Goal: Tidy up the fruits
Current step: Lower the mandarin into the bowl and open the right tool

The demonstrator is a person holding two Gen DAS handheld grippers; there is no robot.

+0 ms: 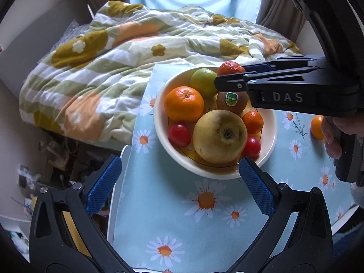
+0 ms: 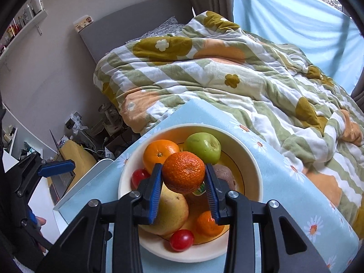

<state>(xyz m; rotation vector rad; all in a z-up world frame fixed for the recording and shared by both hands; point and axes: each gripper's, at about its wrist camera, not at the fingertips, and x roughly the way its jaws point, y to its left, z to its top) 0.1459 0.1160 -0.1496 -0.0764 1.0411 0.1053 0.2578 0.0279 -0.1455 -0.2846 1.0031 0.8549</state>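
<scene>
A cream bowl (image 1: 271, 134) (image 2: 250, 159) on the daisy tablecloth holds a large orange (image 1: 183, 104) (image 2: 159, 153), a green apple (image 1: 203, 82) (image 2: 202, 146), a kiwi (image 1: 232, 100), a yellow pear (image 1: 219, 136) (image 2: 170, 211), a small mandarin (image 1: 253, 122) (image 2: 208, 224) and two red tomatoes (image 1: 179, 135) (image 2: 181, 240). My right gripper (image 2: 183, 187) (image 1: 224, 77) is shut on a dark orange mandarin (image 2: 183, 171) (image 1: 230, 67) and holds it above the bowl. My left gripper (image 1: 179, 179) is open and empty, just in front of the bowl.
Another orange (image 1: 316, 127) lies on the tablecloth (image 1: 182, 216) right of the bowl. A bed with a flowered quilt (image 1: 113, 56) (image 2: 227, 79) lies behind the table. Cluttered floor (image 1: 56, 159) shows past the table's left edge.
</scene>
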